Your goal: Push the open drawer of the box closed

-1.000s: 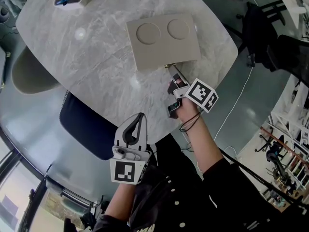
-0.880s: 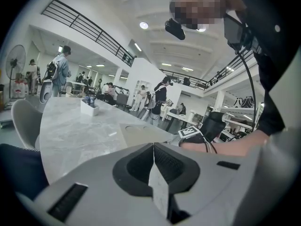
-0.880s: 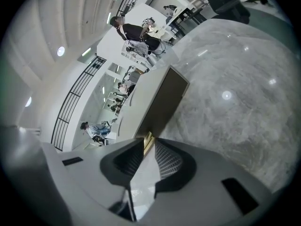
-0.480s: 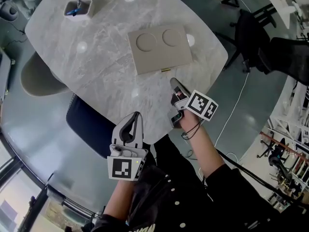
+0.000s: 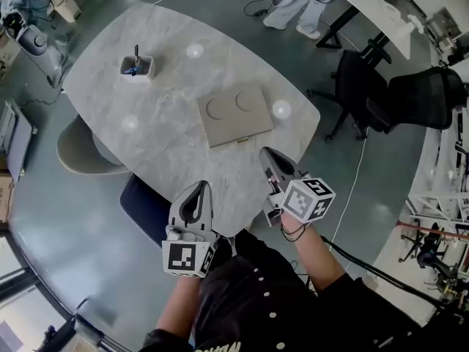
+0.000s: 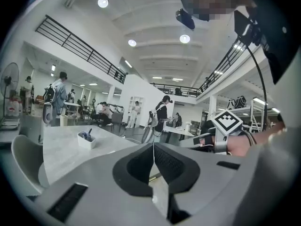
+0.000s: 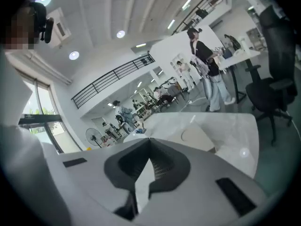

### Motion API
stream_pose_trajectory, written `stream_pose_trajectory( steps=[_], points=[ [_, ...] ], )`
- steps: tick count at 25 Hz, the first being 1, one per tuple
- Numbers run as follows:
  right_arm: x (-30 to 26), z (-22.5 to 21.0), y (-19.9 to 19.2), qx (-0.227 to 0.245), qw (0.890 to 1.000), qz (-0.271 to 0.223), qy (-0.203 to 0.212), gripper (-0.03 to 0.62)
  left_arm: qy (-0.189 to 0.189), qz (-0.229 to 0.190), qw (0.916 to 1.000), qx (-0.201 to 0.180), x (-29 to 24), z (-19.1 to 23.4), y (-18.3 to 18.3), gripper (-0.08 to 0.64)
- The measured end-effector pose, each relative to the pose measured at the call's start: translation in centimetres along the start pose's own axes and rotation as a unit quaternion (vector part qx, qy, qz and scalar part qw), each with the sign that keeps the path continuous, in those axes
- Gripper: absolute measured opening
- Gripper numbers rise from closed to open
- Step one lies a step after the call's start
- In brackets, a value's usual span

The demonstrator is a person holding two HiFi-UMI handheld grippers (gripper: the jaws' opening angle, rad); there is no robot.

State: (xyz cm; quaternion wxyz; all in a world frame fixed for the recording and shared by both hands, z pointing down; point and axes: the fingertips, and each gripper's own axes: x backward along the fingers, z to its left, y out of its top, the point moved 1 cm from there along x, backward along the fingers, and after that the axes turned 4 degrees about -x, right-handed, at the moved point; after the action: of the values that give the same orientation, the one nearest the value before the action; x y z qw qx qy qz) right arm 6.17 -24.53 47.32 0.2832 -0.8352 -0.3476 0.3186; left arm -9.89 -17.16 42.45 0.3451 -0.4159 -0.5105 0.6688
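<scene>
The marble bench (image 5: 161,145) carries the flat beige box (image 5: 234,114) toward its right end, close to the near edge. The drawer front (image 5: 236,140) faces the person and looks flush or nearly so, though any remaining gap is too small to tell. The right gripper (image 5: 268,155) and left gripper (image 5: 198,188) hover at that near edge, both apart from the box, each with its fingers pressed together on nothing. If the drawer does need a final push, a narrow closed tip landing off-centre would likely slide or twist the unbraced box across the smooth marble instead of seating the drawer.
</scene>
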Motion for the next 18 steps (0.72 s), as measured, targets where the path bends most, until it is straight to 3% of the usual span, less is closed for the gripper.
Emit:
stream_pose_trajectory(
  steps=[7,18],
  points=[
    [5.0,5.1,4.6,0.106,0.991,-0.08,0.018,-0.002,0.004,-0.043,0.9989,-0.02,1.2,0.2,4.9,0.017],
    [10.4,10.2,8.7,0.208,0.96,-0.185,0.024,-0.003,0.001,-0.089,0.995,-0.046,3.7,-0.3,9.8,0.017]
  ],
)
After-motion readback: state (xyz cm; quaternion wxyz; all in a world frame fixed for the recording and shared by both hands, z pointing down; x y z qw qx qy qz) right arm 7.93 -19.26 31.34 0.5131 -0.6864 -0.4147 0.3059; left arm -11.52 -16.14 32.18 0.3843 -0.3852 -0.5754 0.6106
